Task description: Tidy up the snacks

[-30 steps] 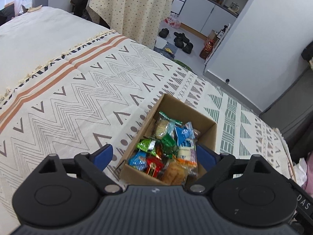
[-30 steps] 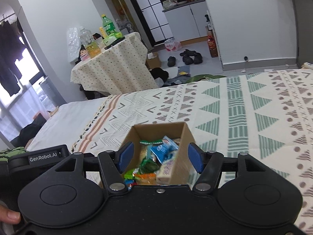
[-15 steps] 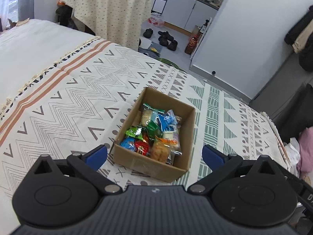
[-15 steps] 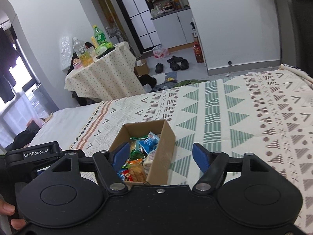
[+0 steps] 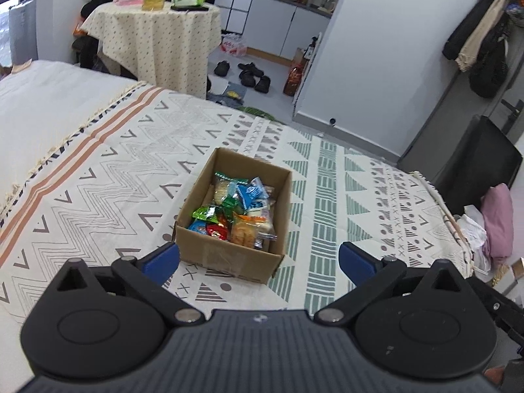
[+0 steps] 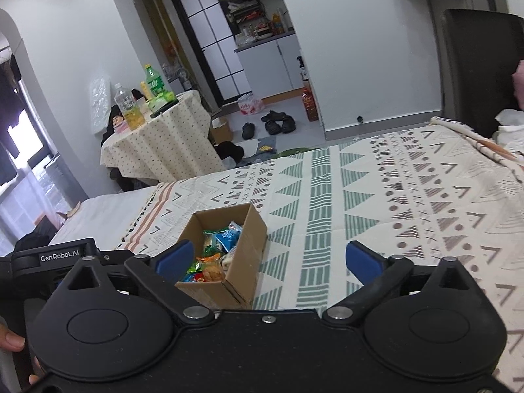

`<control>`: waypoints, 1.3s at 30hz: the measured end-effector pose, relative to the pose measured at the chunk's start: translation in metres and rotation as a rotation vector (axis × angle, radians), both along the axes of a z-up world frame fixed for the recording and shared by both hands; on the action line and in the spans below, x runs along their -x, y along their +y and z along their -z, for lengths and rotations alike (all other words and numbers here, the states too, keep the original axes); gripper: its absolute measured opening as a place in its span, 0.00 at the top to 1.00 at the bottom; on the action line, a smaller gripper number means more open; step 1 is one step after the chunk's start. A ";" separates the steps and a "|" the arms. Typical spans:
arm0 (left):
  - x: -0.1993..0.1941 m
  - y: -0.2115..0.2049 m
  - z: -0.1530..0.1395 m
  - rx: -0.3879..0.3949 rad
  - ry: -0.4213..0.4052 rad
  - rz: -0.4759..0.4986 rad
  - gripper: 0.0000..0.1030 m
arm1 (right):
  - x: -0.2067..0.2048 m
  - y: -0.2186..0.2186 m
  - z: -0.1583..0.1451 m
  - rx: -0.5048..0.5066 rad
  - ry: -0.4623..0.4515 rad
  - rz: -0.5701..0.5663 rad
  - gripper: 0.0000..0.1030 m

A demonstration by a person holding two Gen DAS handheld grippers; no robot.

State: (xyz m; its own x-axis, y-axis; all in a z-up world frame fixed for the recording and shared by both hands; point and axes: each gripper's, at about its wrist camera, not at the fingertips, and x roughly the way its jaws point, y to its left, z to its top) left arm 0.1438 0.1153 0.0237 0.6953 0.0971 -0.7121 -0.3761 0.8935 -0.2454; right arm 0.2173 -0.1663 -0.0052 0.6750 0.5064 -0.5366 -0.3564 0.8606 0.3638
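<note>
An open cardboard box (image 5: 226, 255) stands on the patterned blanket (image 5: 98, 180), filled with several bright snack packets (image 5: 235, 209). My left gripper (image 5: 258, 260) hovers just in front of the box, open wide, its blue fingers on either side of the near wall without touching it. In the right wrist view the same box (image 6: 247, 239) and its snacks (image 6: 214, 252) sit ahead and to the left. My right gripper (image 6: 270, 257) is still opening its jaws; only the box's near right corner lies between them, and the pads do not press on it.
A round table with a dotted cloth (image 5: 154, 42) carries bottles beyond the bed. Shoes (image 5: 249, 72) lie on the floor behind it. A black chair (image 5: 475, 163) and pink clothes (image 5: 497, 222) are at the bed's right edge. A hand (image 6: 9, 340) holds the left gripper's body (image 6: 59, 255).
Both grippers drew back and rose away from the box. Their jaws spread from close beside the box walls to wide apart. The box stays on the blanket.
</note>
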 end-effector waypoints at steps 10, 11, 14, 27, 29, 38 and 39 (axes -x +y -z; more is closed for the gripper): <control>0.032 -0.028 -0.023 -0.073 -0.033 0.086 0.00 | 0.033 -0.031 -0.007 -0.003 0.003 0.037 0.00; 0.036 -0.030 -0.025 -0.080 -0.032 0.095 0.00 | 0.037 -0.033 -0.008 -0.005 0.002 0.042 0.00; 0.047 -0.037 -0.029 -0.090 -0.034 0.118 0.00 | 0.047 -0.039 -0.011 0.001 0.001 0.048 0.00; 0.094 -0.049 -0.044 -0.128 -0.038 0.171 0.00 | 0.089 -0.050 -0.024 0.030 -0.029 0.044 0.00; 0.100 -0.050 -0.044 -0.127 -0.035 0.179 0.00 | 0.095 -0.050 -0.025 0.041 -0.032 0.042 0.00; 0.125 -0.050 -0.044 -0.174 -0.022 0.200 0.00 | 0.110 -0.048 -0.025 0.095 -0.019 0.025 0.00; 0.127 -0.050 -0.044 -0.177 -0.023 0.201 0.00 | 0.112 -0.048 -0.026 0.098 -0.019 0.026 0.00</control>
